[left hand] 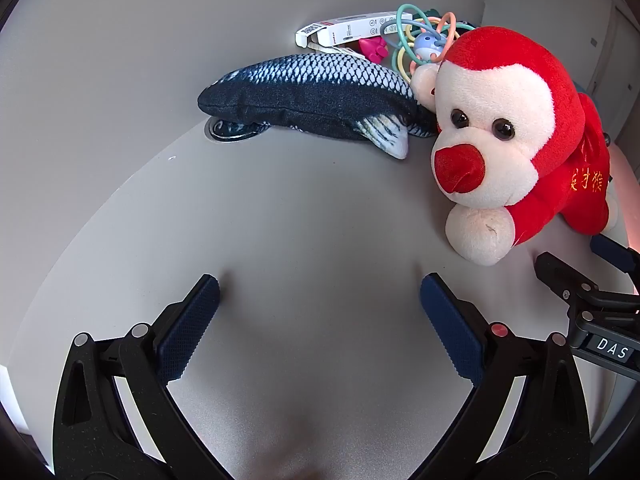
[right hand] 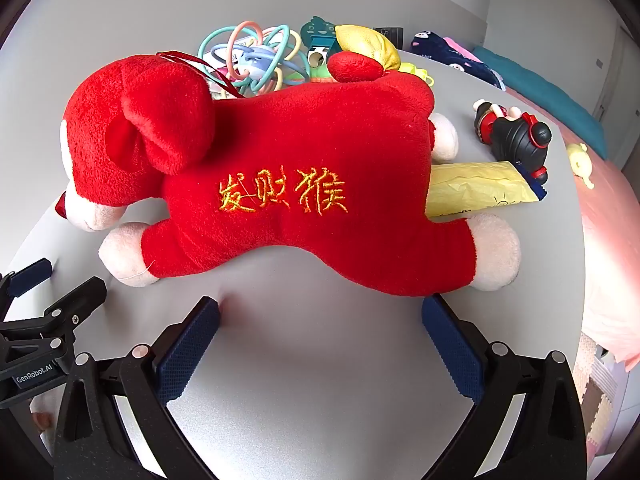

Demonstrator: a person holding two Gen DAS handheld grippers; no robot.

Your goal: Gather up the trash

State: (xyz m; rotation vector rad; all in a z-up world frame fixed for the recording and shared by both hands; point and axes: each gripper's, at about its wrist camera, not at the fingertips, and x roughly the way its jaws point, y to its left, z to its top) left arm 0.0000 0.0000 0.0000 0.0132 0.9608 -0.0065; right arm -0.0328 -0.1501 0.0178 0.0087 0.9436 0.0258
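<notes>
A red plush monkey point(right hand: 288, 184) lies on its belly on the grey table point(right hand: 312, 360), just beyond my right gripper point(right hand: 320, 304), which is open and empty. Behind the monkey a crumpled yellow wrapper point(right hand: 480, 188) sticks out. In the left wrist view the monkey's face point(left hand: 492, 128) is at the right. My left gripper point(left hand: 320, 288) is open over bare table point(left hand: 312, 220). A white cardboard box point(left hand: 352, 30) lies at the back, partly hidden by a plush fish point(left hand: 308, 92).
A tangle of coloured rings point(right hand: 256, 56) and small toys point(right hand: 320, 44) sit behind the monkey. A black and red toy figure point(right hand: 516, 136) lies at the right. The fish covers a round cable port point(left hand: 232, 130). A pink bed point(right hand: 612, 216) borders the table's right edge.
</notes>
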